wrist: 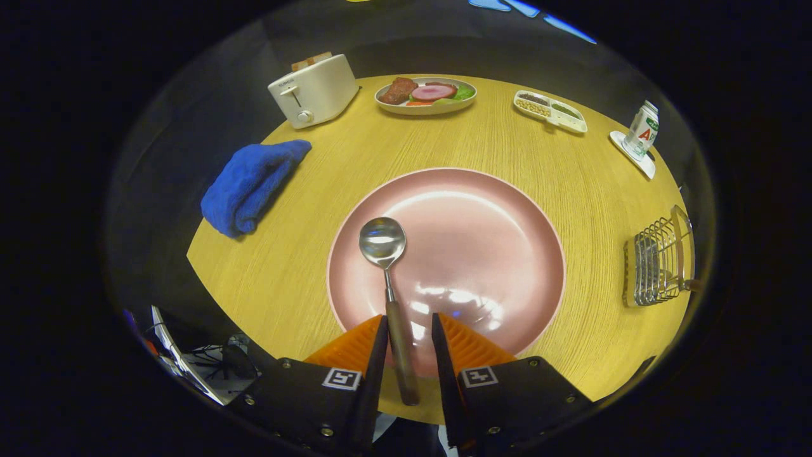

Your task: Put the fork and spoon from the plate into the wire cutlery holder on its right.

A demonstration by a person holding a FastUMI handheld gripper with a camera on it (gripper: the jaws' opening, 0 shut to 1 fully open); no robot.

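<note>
Wooden and slim, the handle of the spoon (393, 314) lies between the fingers of the gripper (410, 317). The tongs are released. The handle runs close along the left finger, and a clear gap separates it from the right finger. The handle's tail overhangs the plate (482, 241) toward the table's (495, 146) near edge, and the steel bowl rests on the plate's left half.

If the fingers close from here, I judge the right finger would sweep the handle sideways before both press on it. The spoon could skid or twist on the glossy plate. A grip this far back also leaves the heavy bowl well ahead of the fingers, so it may droop or swing once lifted.

The wire cutlery holder (656, 263) stands beyond the plate's rim at the table's right edge, well apart from the spoon. Its contents cannot be made out through the wires. A brownish stub shows at its outer side, and I cannot tell whether that is the holder's own part or a cutlery handle. A drooping spoon could catch on the wires or nudge the light holder toward that edge.

A blue towel (250, 184) lies at the left edge. Along the far edge stand a toaster (314, 89), a dish of food (425, 109), a divided tray (550, 111) and a carton (642, 130), all clear of the likely path.
</note>
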